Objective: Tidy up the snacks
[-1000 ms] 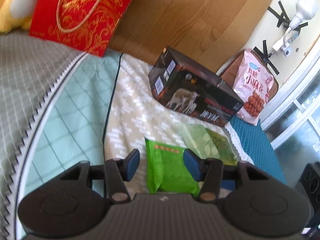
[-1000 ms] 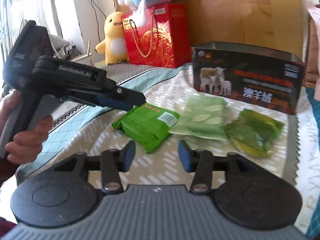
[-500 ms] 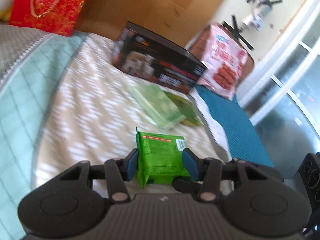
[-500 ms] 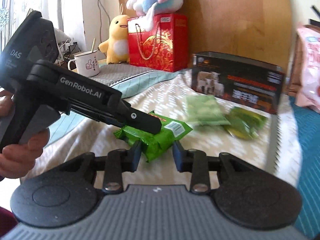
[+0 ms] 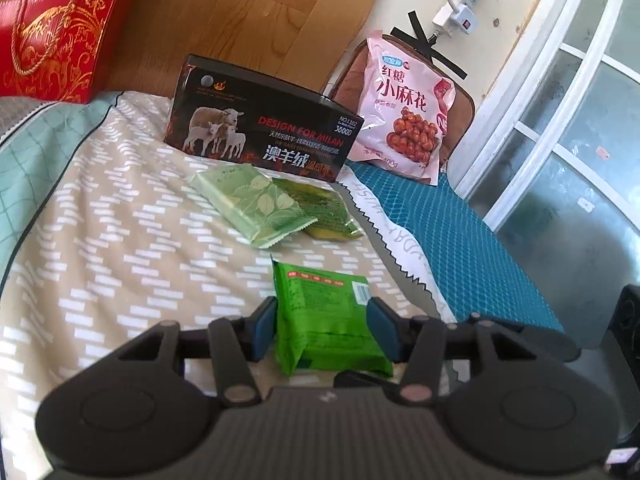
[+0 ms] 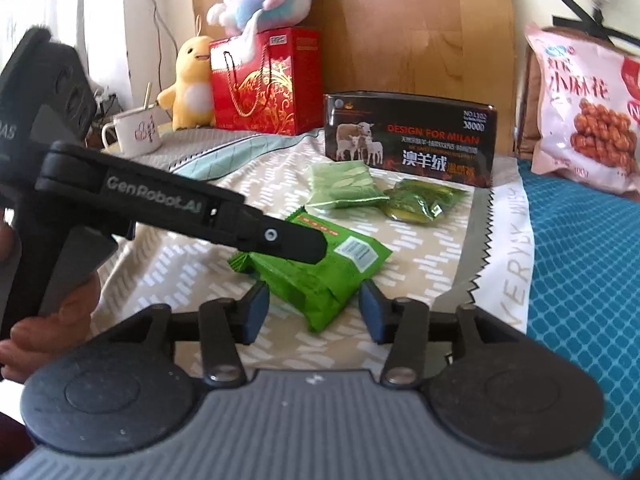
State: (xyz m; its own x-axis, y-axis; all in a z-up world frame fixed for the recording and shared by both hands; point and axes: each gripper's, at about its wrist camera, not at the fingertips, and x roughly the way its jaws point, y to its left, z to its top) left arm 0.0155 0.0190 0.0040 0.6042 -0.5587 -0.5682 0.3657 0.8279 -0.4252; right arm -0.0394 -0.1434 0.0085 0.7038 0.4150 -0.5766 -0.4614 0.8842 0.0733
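Note:
A bright green snack pack (image 5: 324, 320) sits between the blue pads of my left gripper (image 5: 322, 328), which is shut on it and holds it just above the patterned bedspread (image 5: 120, 240). In the right wrist view the left gripper (image 6: 312, 248) reaches in from the left, one black finger lying across the green pack (image 6: 332, 276). My right gripper (image 6: 314, 312) has its jaws opening. The pack's near corner lies between its pads, which do not touch it. A pale green leaf-print pack (image 5: 256, 204) and a dark green pack (image 5: 320, 208) lie in front of a black box (image 5: 264, 136).
A pink snack bag (image 5: 404, 108) leans at the back right over a blue mat (image 5: 460, 248). A red gift bag (image 6: 268, 84), a yellow plush toy (image 6: 192, 84) and a white mug (image 6: 136, 132) stand at the back left. A hand (image 6: 48, 328) holds the left gripper's handle.
My left gripper closed on the green pack and carried it toward the right gripper. The right jaws narrowed around the pack's corner, then spread apart again.

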